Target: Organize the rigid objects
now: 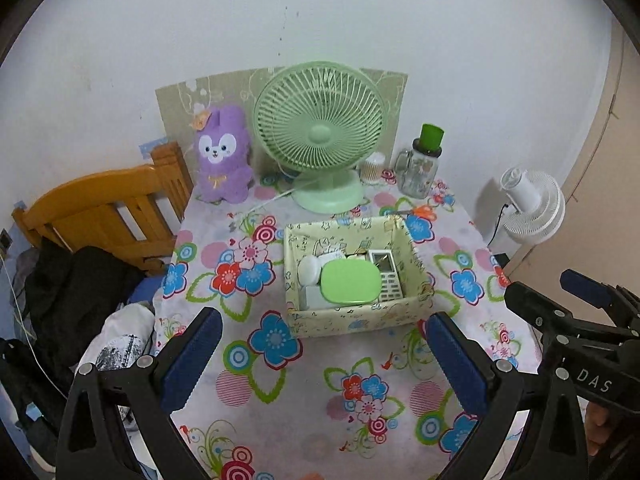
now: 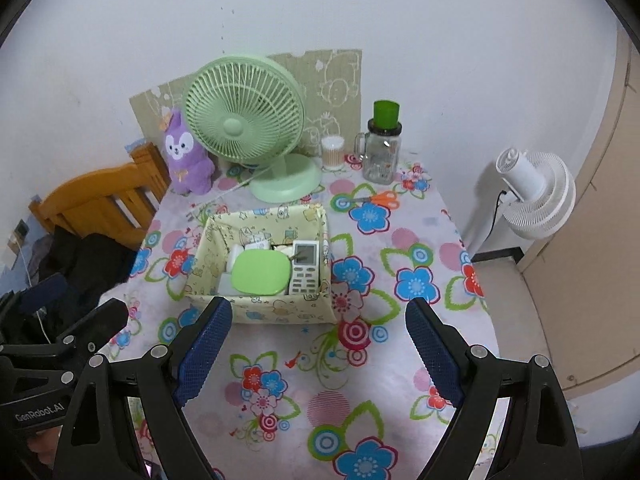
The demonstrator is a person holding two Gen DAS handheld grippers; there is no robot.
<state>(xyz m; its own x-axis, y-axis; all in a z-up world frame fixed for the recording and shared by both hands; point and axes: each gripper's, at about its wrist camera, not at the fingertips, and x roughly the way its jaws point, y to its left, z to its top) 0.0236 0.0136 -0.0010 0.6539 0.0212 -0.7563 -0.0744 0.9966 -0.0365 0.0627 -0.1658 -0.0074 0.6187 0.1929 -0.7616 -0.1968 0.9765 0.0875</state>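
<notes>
both claws hang spread and empty near the frame bottom, left gripper [image 1: 324,354] and right gripper [image 2: 319,344], with the filled box [image 1: 416,268] straight ahead at centre frame, the right gripper seemingly nearer.

You can read "DAS" on the black plastic right gripper [image 1: 592,304] body and what looks like "GenRobot.AI" on the black plastic left gripper [image 2: 60,300] body.
</notes>
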